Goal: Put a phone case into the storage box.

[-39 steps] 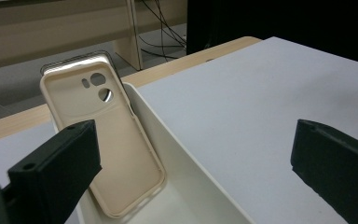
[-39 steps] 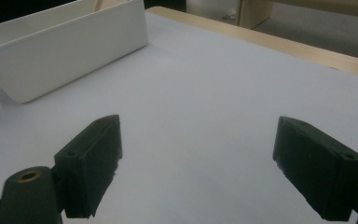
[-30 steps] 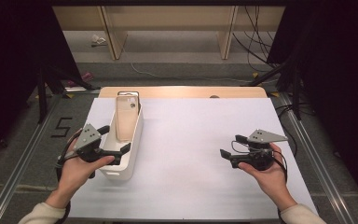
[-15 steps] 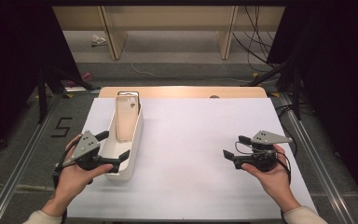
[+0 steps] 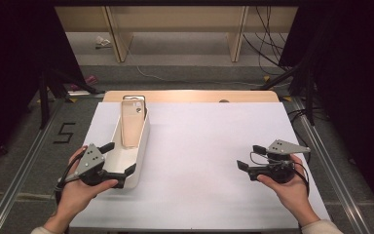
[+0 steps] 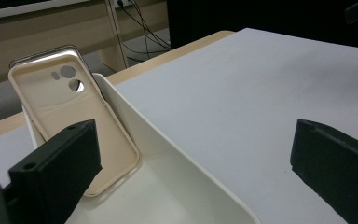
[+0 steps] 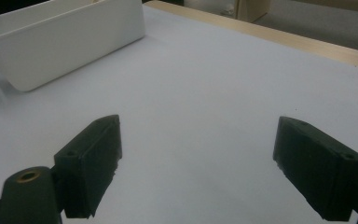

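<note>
**Straddling the tray: one phone case, one tray, two open grippers**

Straddling the near right wall of the white tray [image 6: 168, 154], the left gripper [image 6: 191, 172] has its jaws spread wide and holds nothing. One jaw sits inside the tray, the other outside it over the white worktop [image 6: 270, 84]. Ahead of the inner jaw, a cream phone case [image 6: 74, 126] leans upright against the tray's far end, its open inside facing the jaws and its camera cut-outs at the top. Jaw and case are apart.

From the high view, the left gripper [image 5: 116, 158] is at the near end of the tray [image 5: 141, 146], with the phone case [image 5: 131, 124] at the far end. That view also shows the person's hands on both grippers, which neither gripper view does.

Well away from the tray, the right gripper [image 5: 251, 157] hovers over bare worktop [image 5: 209, 141]. Its own view shows the jaws [image 7: 196, 158] wide apart and empty, with plain white surface between them and the tray's outer wall [image 7: 70, 42] well beyond the left jaw. The case is hidden behind that wall there.

Counted: one tray, one phone case, two grippers.
</note>
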`<state>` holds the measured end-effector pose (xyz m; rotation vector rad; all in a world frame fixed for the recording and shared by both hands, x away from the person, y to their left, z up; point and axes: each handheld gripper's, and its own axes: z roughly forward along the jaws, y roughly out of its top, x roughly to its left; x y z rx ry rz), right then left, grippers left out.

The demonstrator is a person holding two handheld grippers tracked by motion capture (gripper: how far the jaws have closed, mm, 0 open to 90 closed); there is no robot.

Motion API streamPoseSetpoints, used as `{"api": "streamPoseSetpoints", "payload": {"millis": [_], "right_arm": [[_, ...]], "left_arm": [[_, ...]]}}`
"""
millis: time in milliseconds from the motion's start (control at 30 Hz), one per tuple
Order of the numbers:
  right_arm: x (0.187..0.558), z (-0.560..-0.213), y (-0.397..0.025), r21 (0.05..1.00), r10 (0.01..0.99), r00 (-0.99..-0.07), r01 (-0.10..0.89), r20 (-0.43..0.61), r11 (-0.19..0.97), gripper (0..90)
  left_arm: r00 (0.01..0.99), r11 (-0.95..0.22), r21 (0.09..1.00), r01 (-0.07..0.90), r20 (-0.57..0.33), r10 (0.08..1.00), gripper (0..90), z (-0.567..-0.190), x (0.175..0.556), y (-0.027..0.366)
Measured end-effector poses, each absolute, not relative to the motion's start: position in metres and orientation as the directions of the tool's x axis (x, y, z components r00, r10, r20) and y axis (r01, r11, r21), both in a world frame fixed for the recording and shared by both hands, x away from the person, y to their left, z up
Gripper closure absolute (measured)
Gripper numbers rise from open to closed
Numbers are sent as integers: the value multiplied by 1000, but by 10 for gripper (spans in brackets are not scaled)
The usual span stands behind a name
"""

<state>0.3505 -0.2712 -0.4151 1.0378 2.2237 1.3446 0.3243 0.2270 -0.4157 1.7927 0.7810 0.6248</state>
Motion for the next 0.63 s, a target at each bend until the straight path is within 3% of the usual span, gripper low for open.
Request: {"api": "streamPoseSetpoints", "payload": {"millis": [633], "right_arm": [[343,-416,-276,868,735,-674,408,78,282,162]], "left_arm": [[651,-258,944,204,66,756,11,-420,318,227]]}}
